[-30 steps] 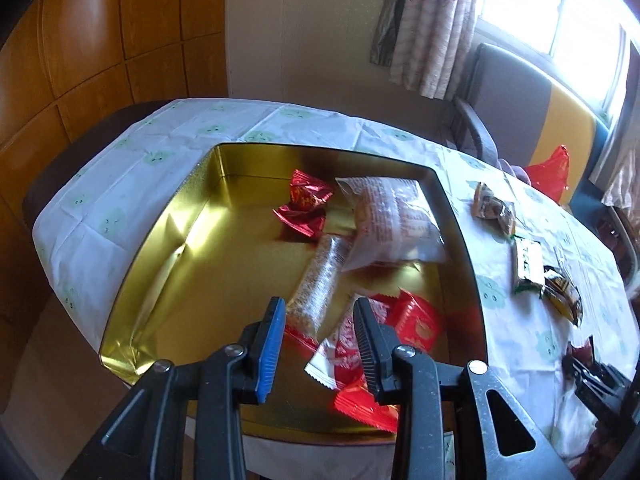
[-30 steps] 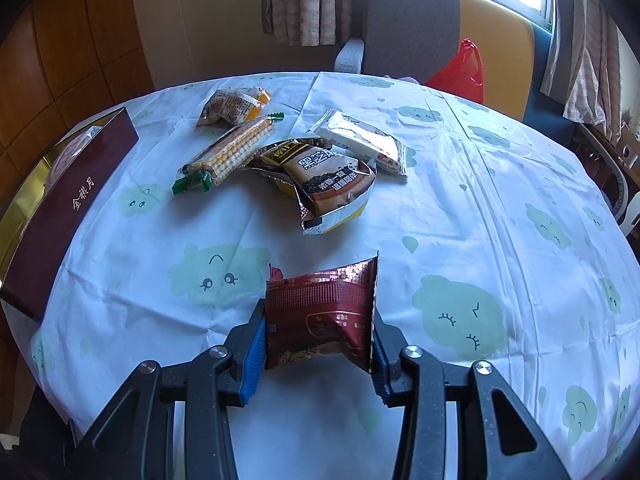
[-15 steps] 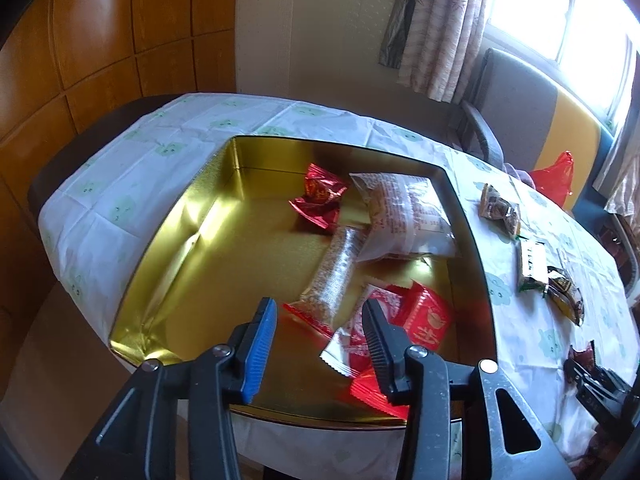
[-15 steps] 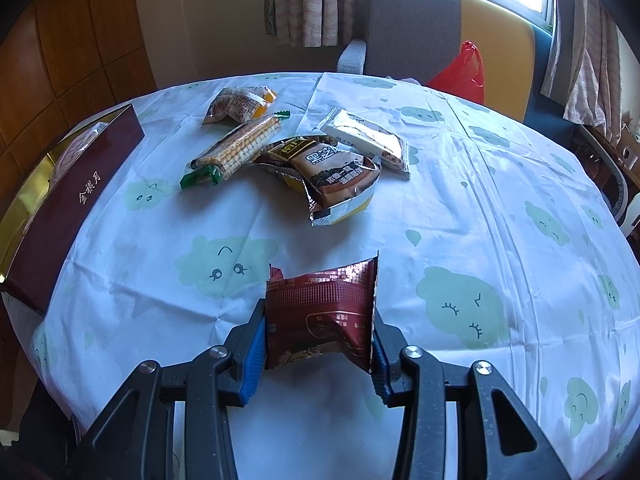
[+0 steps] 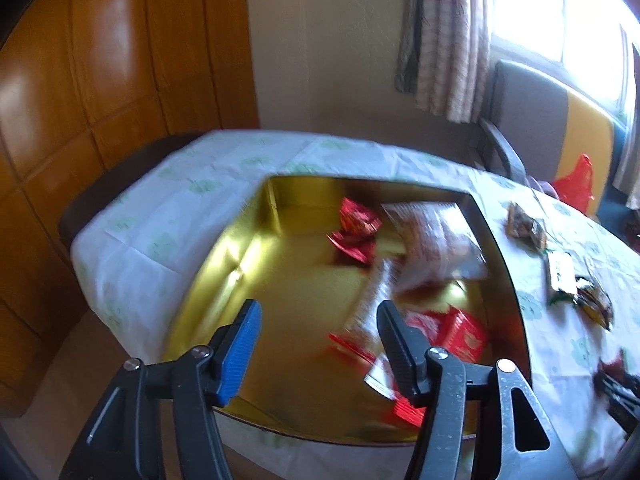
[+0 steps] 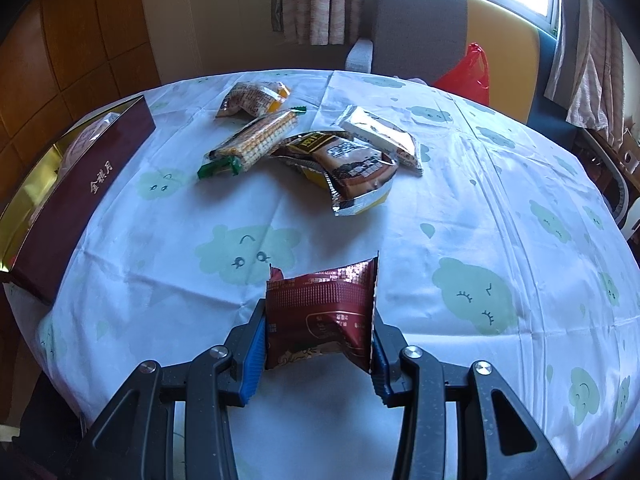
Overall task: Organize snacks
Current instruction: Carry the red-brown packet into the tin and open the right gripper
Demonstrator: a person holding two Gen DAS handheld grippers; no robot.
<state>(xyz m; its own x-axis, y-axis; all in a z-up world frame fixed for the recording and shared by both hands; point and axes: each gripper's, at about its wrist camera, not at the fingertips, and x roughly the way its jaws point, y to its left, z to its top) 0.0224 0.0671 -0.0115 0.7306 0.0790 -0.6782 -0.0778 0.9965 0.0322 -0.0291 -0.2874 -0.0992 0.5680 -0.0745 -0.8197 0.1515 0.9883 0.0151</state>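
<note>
- While its jaws are opening, the left gripper [image 5: 318,346] hangs over the near part of the gold tin [image 5: 256,216], its fingers [image 5: 244,340] spread with nothing between them.
- Inside that tin lie red packets [image 5: 460,336] near the right finger, a clear bag [image 5: 436,244] against the far right wall, a long clear packet [image 5: 376,292] and more red wrappers [image 5: 354,228] further back; blur smears them all.
- Over on the right, the right gripper [image 6: 319,338] has its fingers [image 6: 256,352] pinching a dark red snack packet [image 6: 322,316] by its two side edges, upright over the worktop [image 6: 480,208] with its cloud-print cloth.
- Loose snacks lie together further back on the cloth: a green-ended wafer pack [image 6: 256,140], an orange-ended bag [image 6: 252,98], a brown packet [image 6: 352,164] and a pale flat packet [image 6: 380,136].
- At the left edge of that view, the tin shows its maroon outer wall [image 6: 76,200], well apart from the held packet.
</note>
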